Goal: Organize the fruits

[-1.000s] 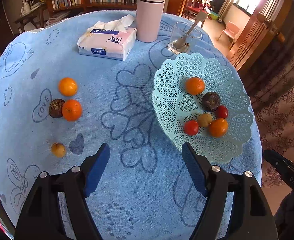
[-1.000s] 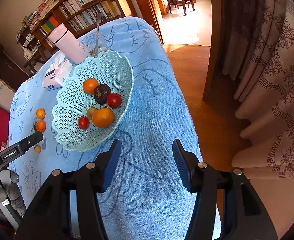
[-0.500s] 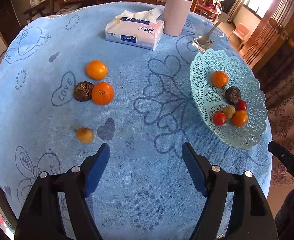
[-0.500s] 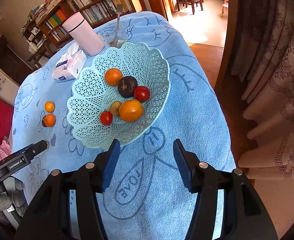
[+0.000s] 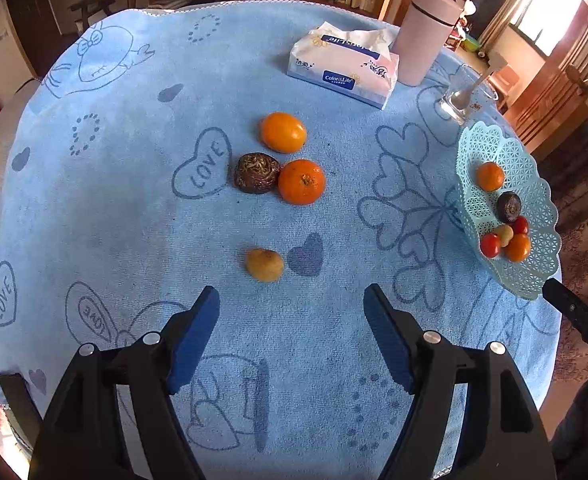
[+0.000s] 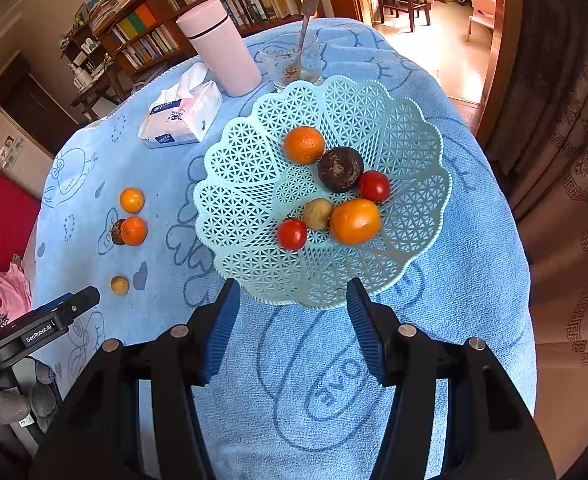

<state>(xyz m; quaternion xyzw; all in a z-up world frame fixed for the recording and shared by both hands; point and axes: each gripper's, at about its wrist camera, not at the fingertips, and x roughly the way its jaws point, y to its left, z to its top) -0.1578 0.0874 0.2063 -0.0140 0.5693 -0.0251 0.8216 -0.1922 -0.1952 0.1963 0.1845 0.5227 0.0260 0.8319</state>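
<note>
Left gripper (image 5: 292,306) fingers apart, empty, above the blue tablecloth (image 5: 134,208); small yellowish fruit (image 5: 264,265) just ahead of them; beyond it a dark brown fruit (image 5: 256,173) touched an orange (image 5: 301,181), second orange (image 5: 283,132) near; right gripper (image 6: 294,298) fingers apart, empty, at the near rim of the lattice basket (image 6: 246,168); basket held two oranges, two red fruits, one dark, one yellowish; tissue pack (image 5: 343,66), pink tumbler (image 5: 425,36) behind.

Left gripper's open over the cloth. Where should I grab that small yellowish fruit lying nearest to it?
Grip the small yellowish fruit across its middle, coming down from above and the near side with the left gripper. It is small and rounded, lies alone on the blue cloth, apart from the other fruits, so both fingers have room.
</note>
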